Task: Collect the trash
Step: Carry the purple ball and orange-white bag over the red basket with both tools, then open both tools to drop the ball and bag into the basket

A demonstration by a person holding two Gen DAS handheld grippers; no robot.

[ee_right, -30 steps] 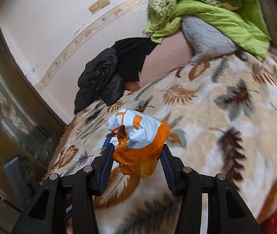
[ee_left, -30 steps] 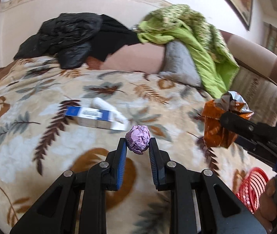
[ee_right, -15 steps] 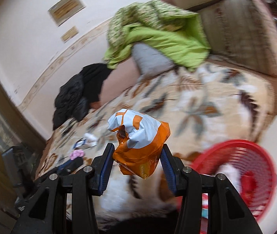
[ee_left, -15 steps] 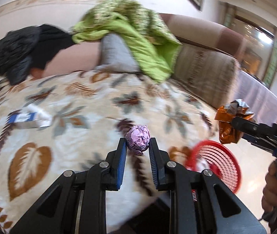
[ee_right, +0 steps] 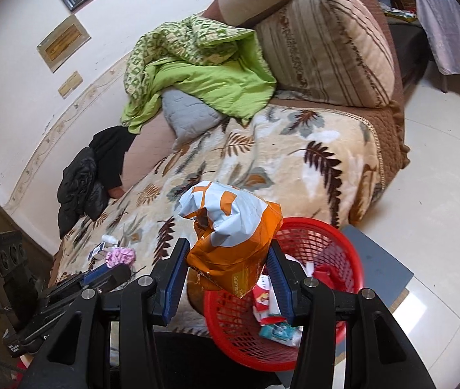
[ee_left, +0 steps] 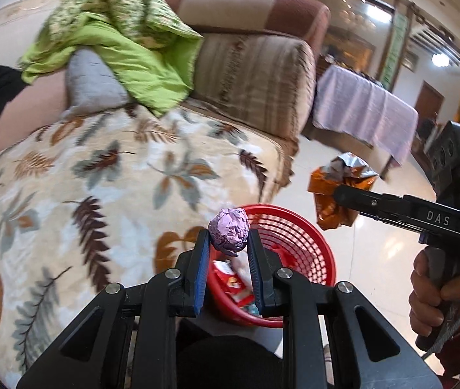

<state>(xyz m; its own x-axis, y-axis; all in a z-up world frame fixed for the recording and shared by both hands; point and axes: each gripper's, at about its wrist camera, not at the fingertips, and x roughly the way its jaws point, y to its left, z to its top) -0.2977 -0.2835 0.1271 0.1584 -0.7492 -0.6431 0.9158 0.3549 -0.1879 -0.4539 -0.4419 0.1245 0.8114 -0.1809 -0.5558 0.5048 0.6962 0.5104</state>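
My left gripper (ee_left: 228,243) is shut on a crumpled purple paper ball (ee_left: 229,230) and holds it over the near rim of a red mesh basket (ee_left: 298,230) on the floor. My right gripper (ee_right: 226,259) is shut on a crumpled orange and white snack bag (ee_right: 230,243), held above the left side of the same red basket (ee_right: 337,259), which holds several wrappers. The snack bag (ee_left: 337,188) also shows in the left wrist view, and the purple ball (ee_right: 120,256) in the right wrist view. A blue and white carton (ee_right: 98,251) lies on the sofa.
A sofa covered by a leaf-print blanket (ee_left: 100,178) stands left of the basket, with a green quilt (ee_right: 197,74), a grey pillow (ee_left: 92,84) and black clothes (ee_right: 93,175) at its back. A cloth-covered table (ee_left: 363,110) stands beyond on the tiled floor (ee_right: 441,194).
Both grippers have swung right, away from the sofa seat, with their loads still held. The red basket now lies under both grippers.
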